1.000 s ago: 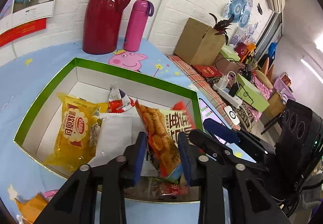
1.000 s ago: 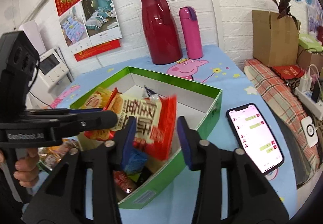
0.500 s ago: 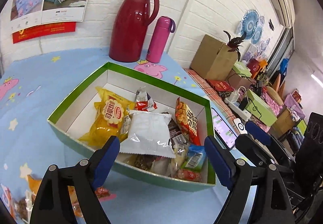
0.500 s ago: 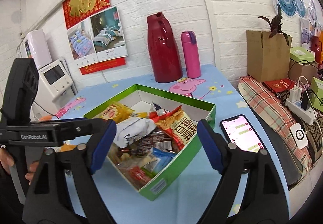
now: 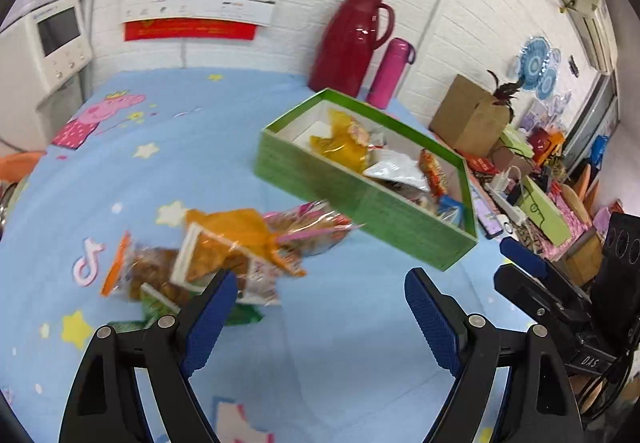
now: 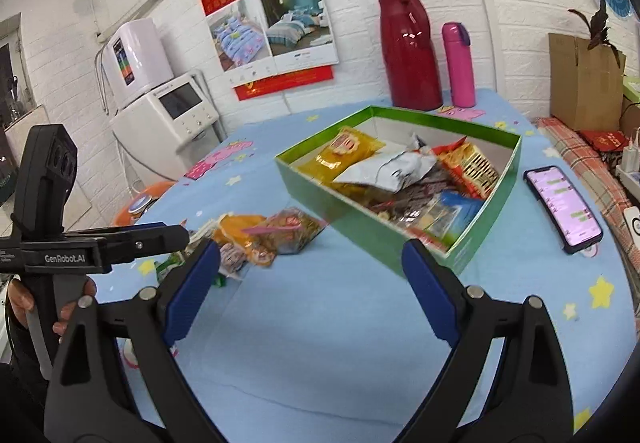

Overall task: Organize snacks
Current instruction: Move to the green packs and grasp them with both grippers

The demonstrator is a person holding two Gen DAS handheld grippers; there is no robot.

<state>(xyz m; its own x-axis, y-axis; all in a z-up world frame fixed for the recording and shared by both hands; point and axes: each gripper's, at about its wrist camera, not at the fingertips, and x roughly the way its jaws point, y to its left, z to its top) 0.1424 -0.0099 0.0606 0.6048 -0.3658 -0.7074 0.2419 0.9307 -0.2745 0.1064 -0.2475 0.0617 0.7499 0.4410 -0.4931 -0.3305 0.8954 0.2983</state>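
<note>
A green box (image 5: pixel 360 199) (image 6: pixel 360 219) with white inner walls stands on the blue tablecloth and holds several snack packets, among them a yellow bag (image 6: pixel 344 155), a white pouch (image 6: pixel 388 171) and a red-orange bag (image 6: pixel 468 163). A loose pile of snack packets (image 5: pixel 224 255) (image 6: pixel 264 233) lies on the cloth left of the box. My left gripper (image 5: pixel 316 309) is open above the cloth, just right of the pile, holding nothing. My right gripper (image 6: pixel 308 287) is open too, near the box's front corner, empty. The left gripper's body (image 6: pixel 100 247) shows in the right wrist view.
A red thermos jug (image 6: pixel 408 51) and a pink bottle (image 6: pixel 460 65) stand behind the box by the brick wall. A phone (image 6: pixel 562 209) lies right of the box. A cardboard box (image 6: pixel 580 83) and cluttered goods sit at the far right. A hand (image 6: pixel 24 303) holds the left gripper.
One second ago the red-orange bag sat between both grippers' closing fingers over the box. It now lies in the box; both grippers have opened wide and pulled back, the left swinging toward the loose pile.
</note>
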